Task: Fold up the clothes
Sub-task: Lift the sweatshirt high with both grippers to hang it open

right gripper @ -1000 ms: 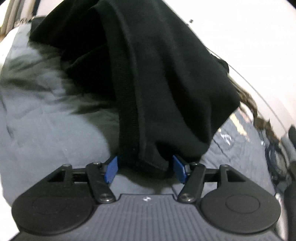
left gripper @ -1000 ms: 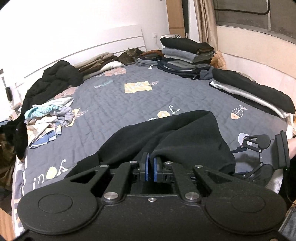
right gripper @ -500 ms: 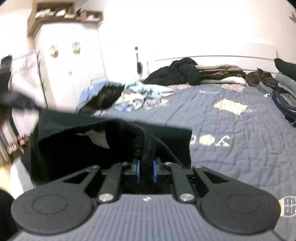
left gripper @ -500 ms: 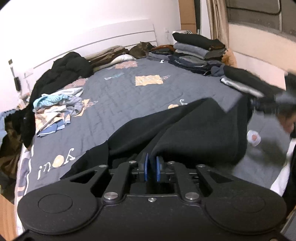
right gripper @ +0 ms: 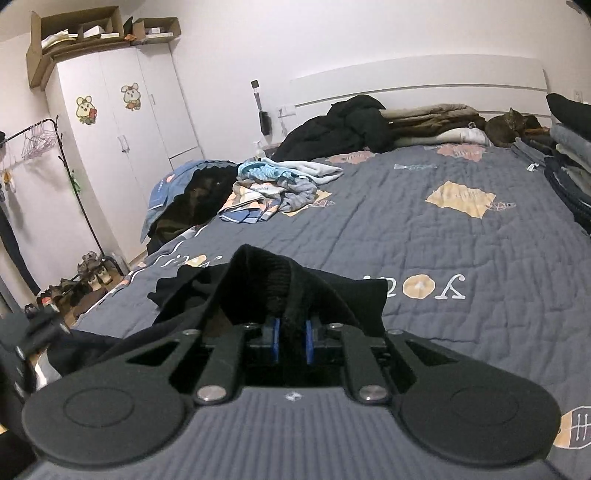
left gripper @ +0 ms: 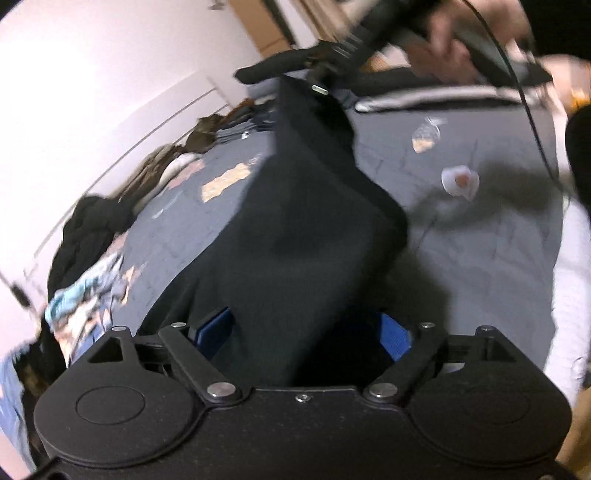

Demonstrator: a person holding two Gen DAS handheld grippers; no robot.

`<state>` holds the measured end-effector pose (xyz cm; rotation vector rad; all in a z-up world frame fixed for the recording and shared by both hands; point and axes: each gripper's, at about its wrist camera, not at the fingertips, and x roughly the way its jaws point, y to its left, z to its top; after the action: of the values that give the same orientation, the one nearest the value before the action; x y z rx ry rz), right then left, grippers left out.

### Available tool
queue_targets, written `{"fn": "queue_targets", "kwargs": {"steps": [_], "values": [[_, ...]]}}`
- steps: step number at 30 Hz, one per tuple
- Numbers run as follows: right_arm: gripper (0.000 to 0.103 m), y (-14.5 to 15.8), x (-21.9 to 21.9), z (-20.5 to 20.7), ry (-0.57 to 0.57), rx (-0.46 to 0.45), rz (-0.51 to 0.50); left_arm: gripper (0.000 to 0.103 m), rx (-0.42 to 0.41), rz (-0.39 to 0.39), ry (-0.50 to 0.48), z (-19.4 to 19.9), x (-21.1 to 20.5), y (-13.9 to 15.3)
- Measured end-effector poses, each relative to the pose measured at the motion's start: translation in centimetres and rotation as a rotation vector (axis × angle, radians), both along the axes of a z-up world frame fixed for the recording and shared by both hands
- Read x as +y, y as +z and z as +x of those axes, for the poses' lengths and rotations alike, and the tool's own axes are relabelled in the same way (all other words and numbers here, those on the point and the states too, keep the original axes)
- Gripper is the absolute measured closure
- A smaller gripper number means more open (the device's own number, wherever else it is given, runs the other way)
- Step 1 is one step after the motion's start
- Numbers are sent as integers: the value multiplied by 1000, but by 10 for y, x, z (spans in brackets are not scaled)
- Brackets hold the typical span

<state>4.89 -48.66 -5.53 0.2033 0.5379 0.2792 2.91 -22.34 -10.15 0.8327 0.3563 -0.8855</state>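
The right claw (right gripper: 291,341) is closed on a thick ribbed fold of the black garment (right gripper: 273,280), which rises in front of its blue pads and drops to the bed on the left. In the left wrist view the left claw (left gripper: 306,336) is opening; its blue pads stand wide apart, and the same black garment (left gripper: 303,236) hangs between them without being pressed, stretched up to the other gripper at the top of that blurred picture.

Under the garment lies a grey quilted bedspread (right gripper: 424,236) with beige patches and white letters. Farther, on the left part of the bed, there is a loose heap of light blue and striped clothes (right gripper: 273,188), and behind it a black jacket (right gripper: 343,125). At the far right edge stands a pile of folded dark clothes (right gripper: 569,158). A cat (right gripper: 506,125) rests near the white headboard (right gripper: 417,85). To the far left are a white wardrobe (right gripper: 122,136) with cartoon stickers, cardboard boxes (right gripper: 74,33) on top of it, and a black clothes rack (right gripper: 70,170).
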Motion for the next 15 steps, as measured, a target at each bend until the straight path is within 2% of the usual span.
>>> {"fn": "queue_targets", "kwargs": {"steps": [1, 2, 3, 4, 5, 7, 8, 11, 15], "values": [[90, 1, 0, 0, -2, 2, 1, 20, -18, 14, -7, 0, -7, -7], [90, 2, 0, 0, -5, 2, 2, 31, -26, 23, -7, 1, -12, -12], [90, 3, -1, 0, -9, 2, 7, 45, -16, 22, 7, 6, -13, -13], [90, 2, -2, -1, -15, 1, 15, 80, -6, 20, 22, 10, -14, -14], [90, 2, -4, -1, -23, -1, 25, 88, 12, 7, 38, 16, -13, -11], [90, 4, -8, -3, -41, -10, 56, 92, 63, -52, 72, 28, -1, 9], [90, 5, -10, -3, -49, -19, 73, 93, 57, -68, 82, 31, 7, 21], [90, 16, -13, -8, -60, -57, 121, 94, 9, -108, 112, 35, 29, 65], [90, 50, -7, -17, -37, -148, 169, 98, -71, -157, 151, 37, 59, 126]]}}
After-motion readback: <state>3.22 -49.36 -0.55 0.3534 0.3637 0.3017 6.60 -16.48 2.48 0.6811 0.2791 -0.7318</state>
